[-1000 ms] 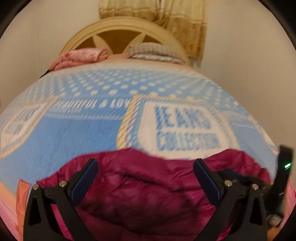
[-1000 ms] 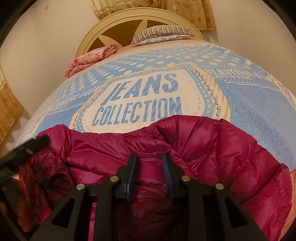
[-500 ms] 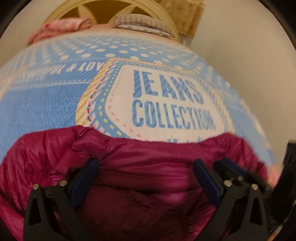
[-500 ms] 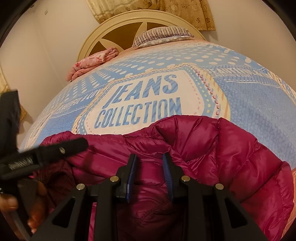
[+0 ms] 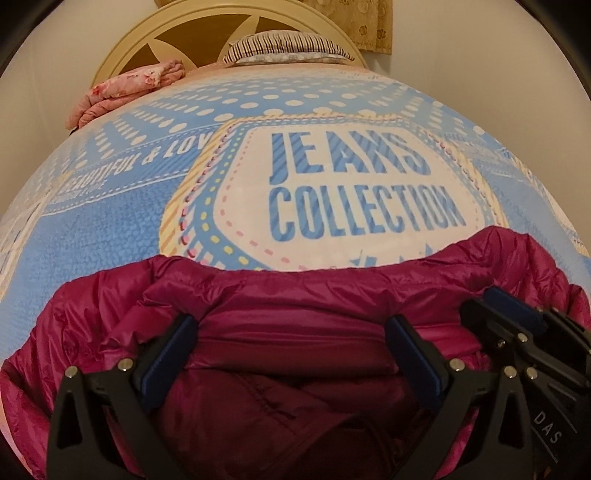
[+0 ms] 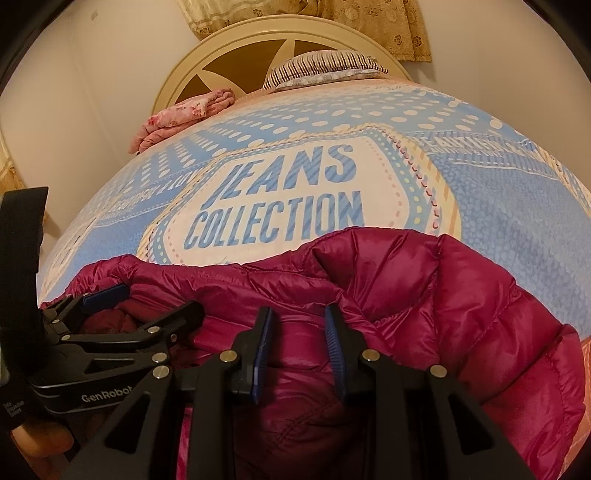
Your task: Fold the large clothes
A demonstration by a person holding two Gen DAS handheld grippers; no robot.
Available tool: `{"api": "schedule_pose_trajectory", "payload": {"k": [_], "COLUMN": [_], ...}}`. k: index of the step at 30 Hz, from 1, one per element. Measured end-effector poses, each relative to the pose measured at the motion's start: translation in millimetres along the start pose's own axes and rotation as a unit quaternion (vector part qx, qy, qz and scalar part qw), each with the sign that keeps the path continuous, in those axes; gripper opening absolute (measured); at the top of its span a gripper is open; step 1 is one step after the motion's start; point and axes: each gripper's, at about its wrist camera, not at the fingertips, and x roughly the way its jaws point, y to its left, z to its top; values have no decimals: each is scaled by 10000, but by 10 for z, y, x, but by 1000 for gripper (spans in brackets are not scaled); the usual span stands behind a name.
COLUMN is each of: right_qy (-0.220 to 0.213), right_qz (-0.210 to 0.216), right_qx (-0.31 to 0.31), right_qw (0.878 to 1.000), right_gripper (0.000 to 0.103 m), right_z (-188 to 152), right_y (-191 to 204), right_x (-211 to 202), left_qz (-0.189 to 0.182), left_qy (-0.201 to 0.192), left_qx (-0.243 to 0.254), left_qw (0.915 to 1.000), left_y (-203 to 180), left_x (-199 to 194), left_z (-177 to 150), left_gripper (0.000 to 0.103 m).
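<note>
Here a magenta puffer jacket (image 5: 295, 332) lies bunched at the near end of the bed (image 5: 110, 236), on a blue bedspread (image 6: 509, 206) printed with the words "JEANS COLLECTION". The jacket's far edge just covers the lower rim of that white printed patch.

The left gripper (image 5: 291, 343) is low over the jacket with its jaws spread wide; a smooth fold of the fabric, likely the collar, sits between the blue pads (image 5: 166, 354), but the pads do not press on it, so nothing is grasped. In the right wrist view the same gripper (image 6: 144, 299) shows from the side at the left edge, jaws apart, just beside the right one, with fingers of the person's hand (image 6: 40, 439) under its handle.

The right gripper (image 6: 299, 332) points down into the middle of the jacket. Its jaws stand narrowly apart with a ridge of the quilted fabric rising between them; whether the pads truly pinch that ridge cannot be told from the pictures.

At the far end of the bed, a folded pink floral blanket (image 5: 129, 88) rests to the left and a striped pillow (image 6: 325, 66) to the right, both against the rounded cream headboard (image 5: 122, 48). A yellow patterned curtain (image 6: 373, 26) hangs behind it.
</note>
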Motion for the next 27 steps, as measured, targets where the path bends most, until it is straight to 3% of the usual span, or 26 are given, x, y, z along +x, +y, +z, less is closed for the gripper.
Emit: {"api": "schedule_pose_trajectory", "payload": {"k": [27], "right_qy": [37], "right_qz": [-14], "right_qx": [-11], "right_qw": [10000], "right_gripper": [30], "right_z": [7], "right_y": [10], "right_x": [27], "left_qz": [35], "left_qy": [-13], "left_qx": [25], "left_qw": [10000], "left_y": [-14], "left_x": [-10], "left_z": [-22], "left_gripper": [103]}}
